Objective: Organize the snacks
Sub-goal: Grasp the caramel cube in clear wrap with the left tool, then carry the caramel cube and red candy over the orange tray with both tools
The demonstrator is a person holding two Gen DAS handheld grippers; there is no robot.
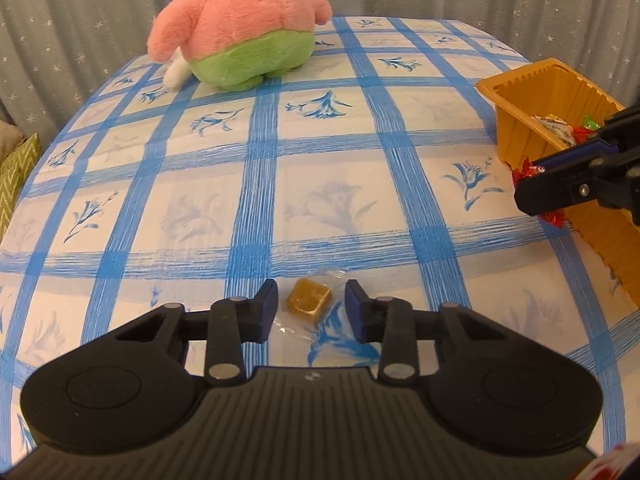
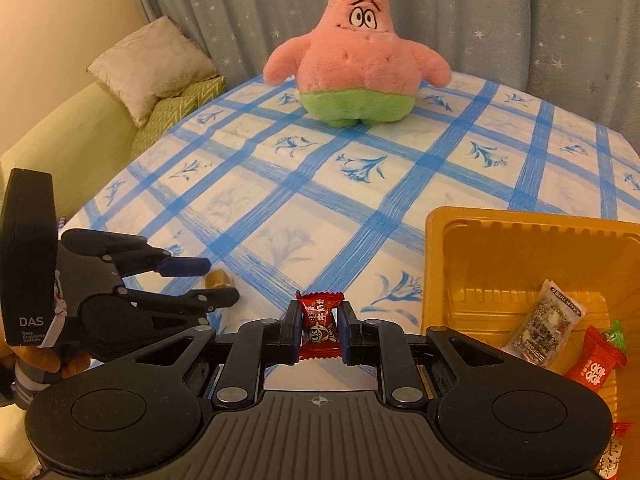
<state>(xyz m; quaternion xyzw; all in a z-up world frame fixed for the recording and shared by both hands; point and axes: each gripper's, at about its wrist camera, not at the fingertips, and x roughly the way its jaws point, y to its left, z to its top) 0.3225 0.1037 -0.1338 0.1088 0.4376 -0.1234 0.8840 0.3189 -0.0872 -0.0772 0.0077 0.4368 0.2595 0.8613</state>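
Orange tray [image 2: 448, 240]: several snacks already inside. Right tool [image 2: 319, 326]: clamped on red candy [image 2: 320, 320], beside tray, undelivered. Left tool [image 1: 310, 312]: jaws apart around amber candy [image 1: 308, 300] on surface [image 1: 320, 160], ungrasped.

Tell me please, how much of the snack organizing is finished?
Done: several wrapped snacks lie in the orange tray. In hand: the right gripper holds a red candy. Left: the amber candy on the table, between the open left gripper fingers.
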